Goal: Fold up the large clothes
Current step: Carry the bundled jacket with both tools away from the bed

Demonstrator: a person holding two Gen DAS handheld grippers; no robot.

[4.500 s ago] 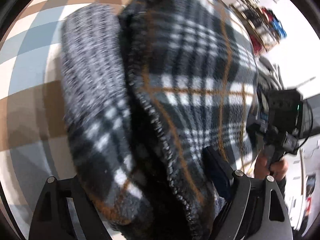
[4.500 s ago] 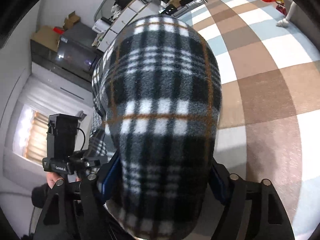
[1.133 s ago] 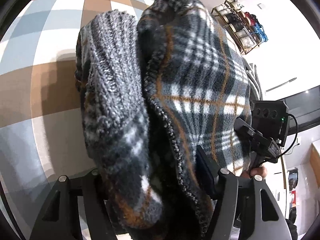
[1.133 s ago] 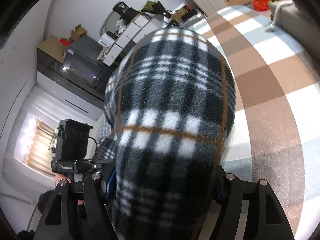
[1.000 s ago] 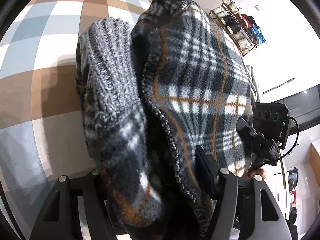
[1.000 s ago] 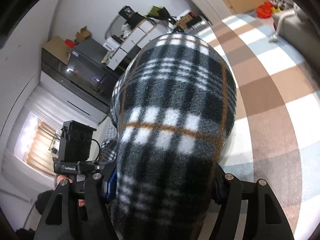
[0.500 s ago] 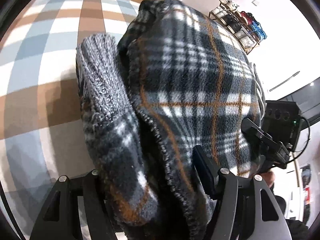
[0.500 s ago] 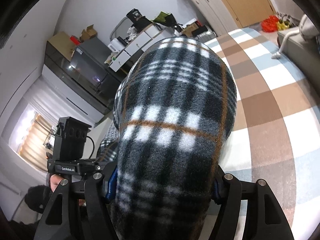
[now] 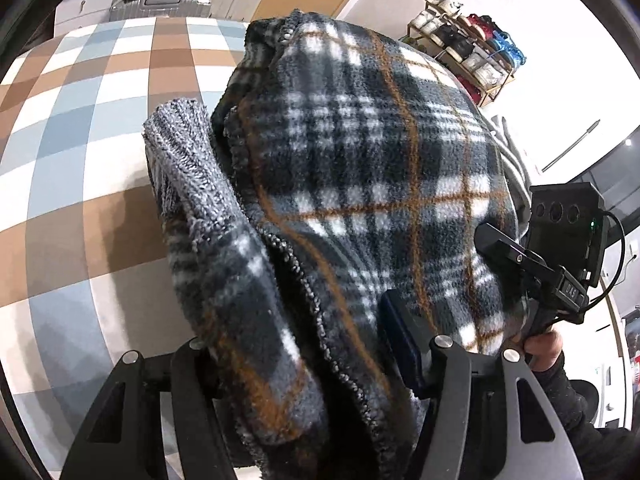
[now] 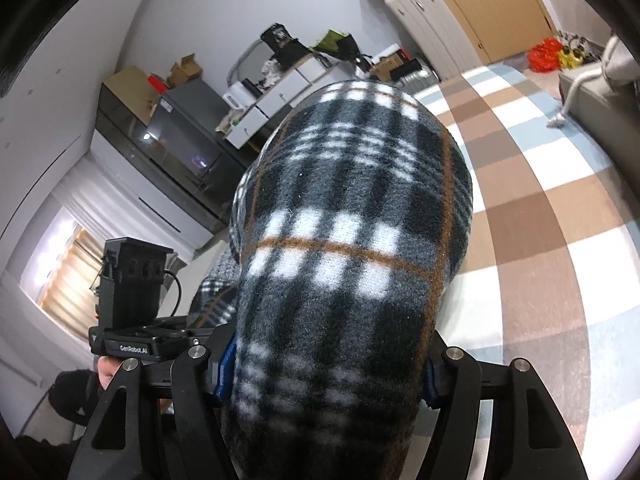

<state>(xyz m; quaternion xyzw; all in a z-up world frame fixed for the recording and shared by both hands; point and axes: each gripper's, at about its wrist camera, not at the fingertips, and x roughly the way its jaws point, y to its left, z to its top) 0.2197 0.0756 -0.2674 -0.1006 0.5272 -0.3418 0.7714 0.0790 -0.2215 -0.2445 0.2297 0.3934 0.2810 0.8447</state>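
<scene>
- Checkered rug [image 9: 60, 168] is lying below everything, serving as landmark.
- Plaid fleece garment [image 9: 360, 184] is hanging bunched above the rug, running forward from both grippers.
- Left hand-held gripper [image 9: 304, 368] is closing on its thick folded edge.
- Right hand-held gripper [image 10: 328, 364] is clamping the other end, jaws closing.

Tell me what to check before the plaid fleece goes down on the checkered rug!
1. Left gripper has plaid fleece between its fingers: ok, jaws closing on it.
2. Right gripper clamps the fleece: ok.
3. Knit cuff tucked in: not ok, it sticks out beside the fold.
4. Checkered rug bare where visible: ok.
5. Rug right under the bundle: cannot tell, hidden.
6. Bottom hem hanging even: cannot tell.
</scene>
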